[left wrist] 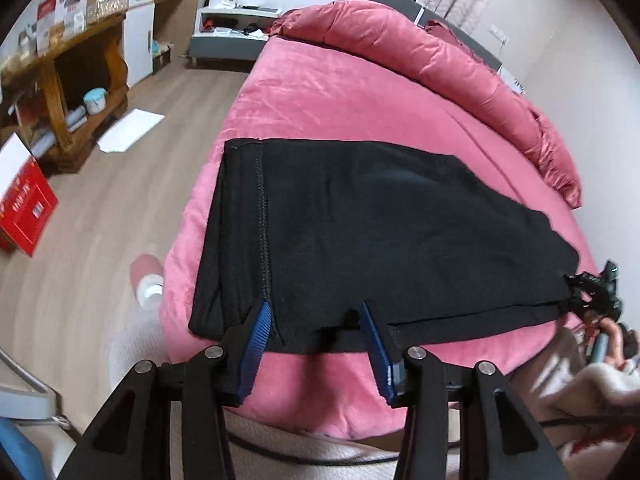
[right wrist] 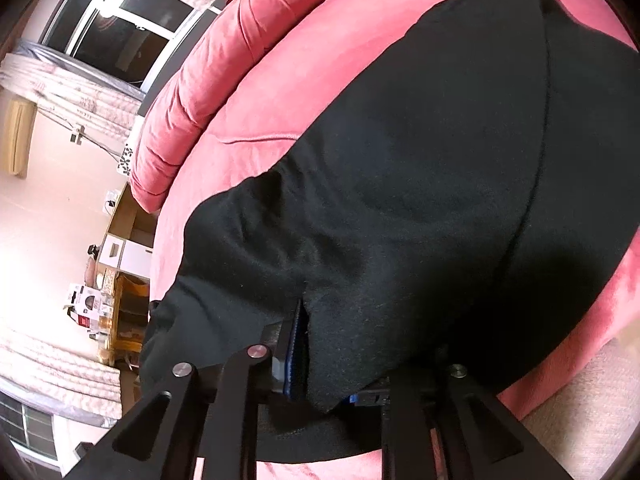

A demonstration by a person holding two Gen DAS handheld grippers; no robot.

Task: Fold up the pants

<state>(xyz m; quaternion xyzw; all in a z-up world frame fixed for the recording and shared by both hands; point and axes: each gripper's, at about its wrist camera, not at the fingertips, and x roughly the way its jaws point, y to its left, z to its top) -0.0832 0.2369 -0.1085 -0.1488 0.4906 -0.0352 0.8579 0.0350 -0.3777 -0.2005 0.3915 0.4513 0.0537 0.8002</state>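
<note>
Two claws work at the near edge of the black pants (left wrist: 360,232), which lie folded flat on the pink bed (left wrist: 304,92). The left claw (left wrist: 316,314) stands open, its blue pads apart over the hem and pressing on nothing, probably because this fold is already laid down. The right claw (right wrist: 324,354) is half buried under the cloth, so I cannot tell if it grips or has let go.

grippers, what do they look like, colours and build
Both grippers are black linkage frames with silver pivot bolts and triangular cut-outs. The left gripper has blue ribbed fingers; the right gripper shows a blue pad too. A black cable runs beneath. Fuzzy white sleeve.
</note>
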